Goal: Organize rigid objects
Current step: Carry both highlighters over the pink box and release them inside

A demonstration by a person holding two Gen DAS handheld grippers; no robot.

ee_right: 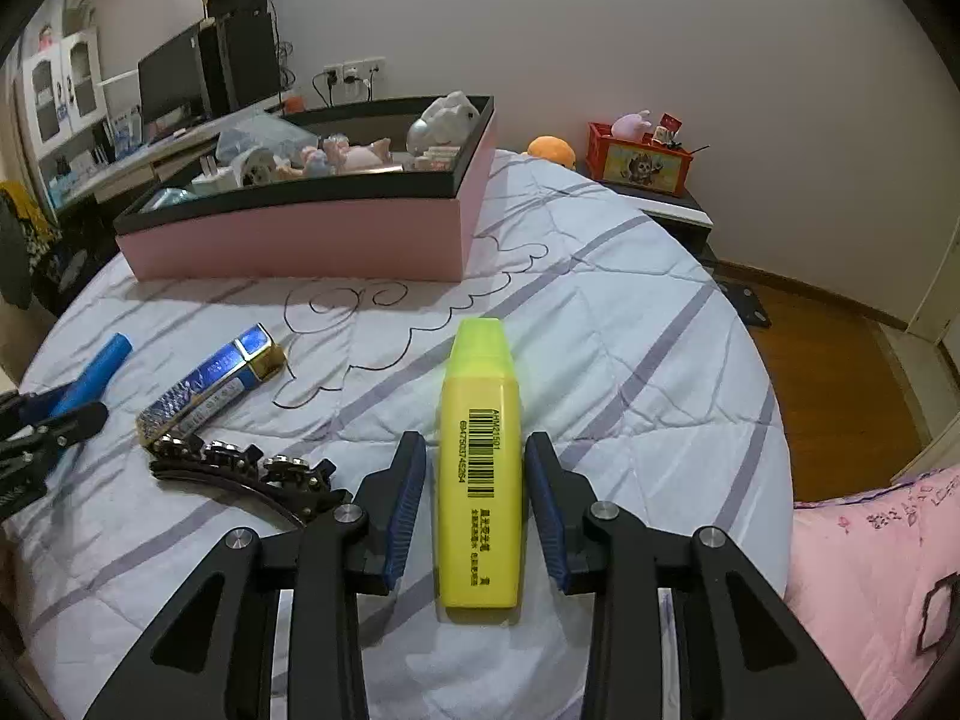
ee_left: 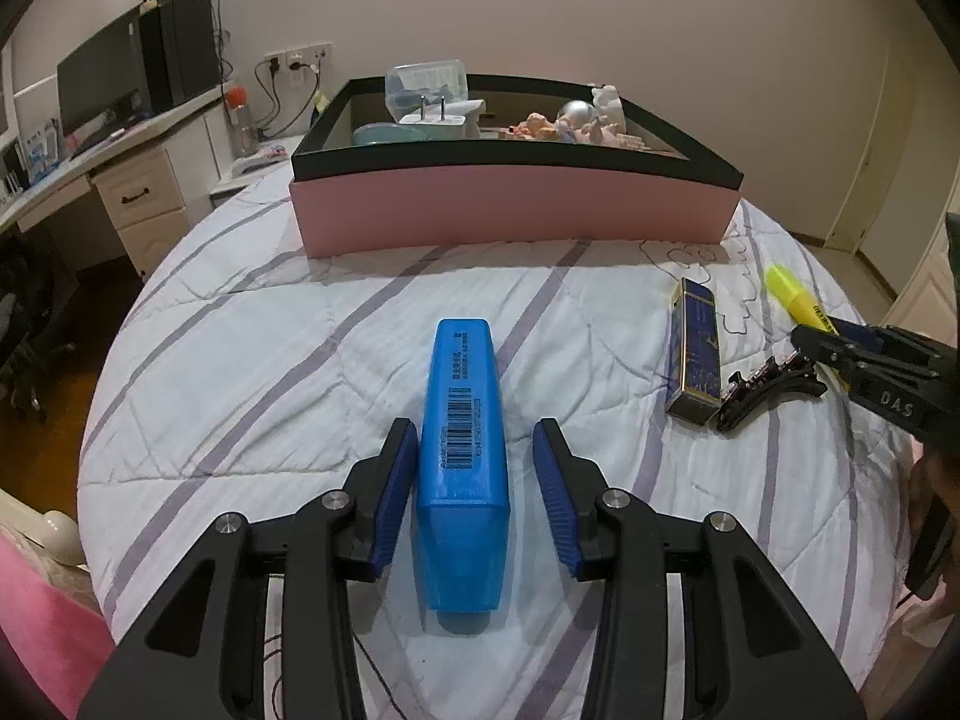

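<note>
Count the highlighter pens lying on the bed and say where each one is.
2. The blue highlighter lies between the left gripper's fingers; the yellow highlighter lies between the right gripper's fingers. The pink box may hide more.

Bare quilt (ee_right: 630, 360) lies open up to the pink box (ee_right: 312, 234); hair clip (ee_right: 240, 468) crowds the left.

place: home bedroom | evidence: quilted bed (ee_left: 252, 360), desk (ee_left: 90, 168) with monitor (ee_left: 102, 84), plush toy (ee_right: 552, 150)
</note>
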